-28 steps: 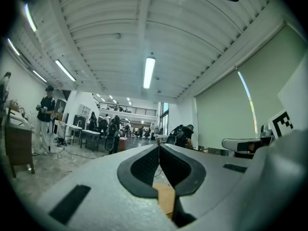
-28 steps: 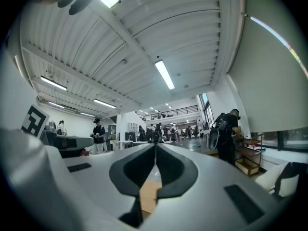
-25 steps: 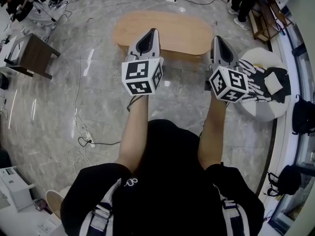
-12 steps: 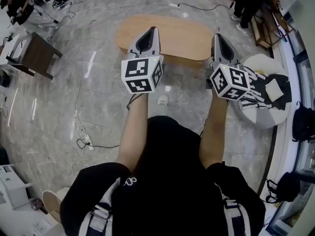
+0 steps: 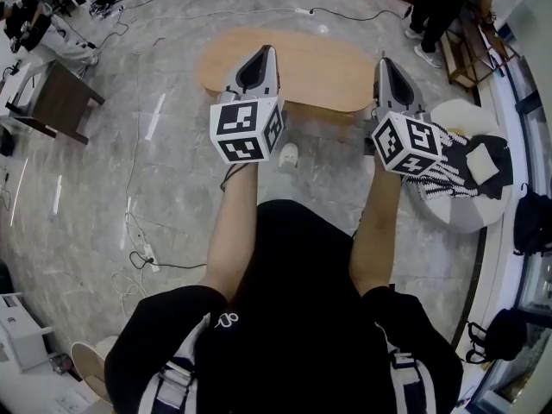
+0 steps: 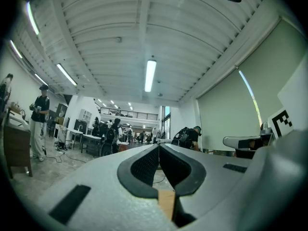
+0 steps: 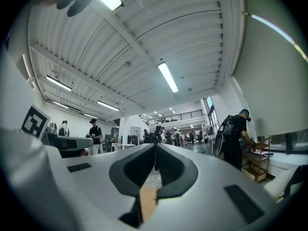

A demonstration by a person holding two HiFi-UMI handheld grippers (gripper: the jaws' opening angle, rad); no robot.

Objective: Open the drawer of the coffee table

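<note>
The coffee table (image 5: 302, 63) has a long oval wooden top and stands on the marble floor ahead of me; its drawer is hidden below the top from here. My left gripper (image 5: 263, 52) is held out level over the table's near left part, jaws shut and empty. My right gripper (image 5: 384, 62) hovers by the table's right end, also shut on nothing. In the left gripper view the left gripper (image 6: 159, 146) shows its black pads meeting at the tip. The right gripper (image 7: 155, 145) looks the same in the right gripper view. Both look across the hall, above the table.
A white round stool (image 5: 466, 210) carrying a striped cloth and dark items stands right of the table. A dark wooden side table (image 5: 56, 102) is at far left. Cables (image 5: 142, 248) trail over the floor. A wooden rack (image 5: 466, 41) and people stand behind. My shoe (image 5: 287, 155) shows.
Both grippers have edged forward toward the table, which now sits slightly closer. My shoe has come into view between my arms. The jaws have stayed shut.
</note>
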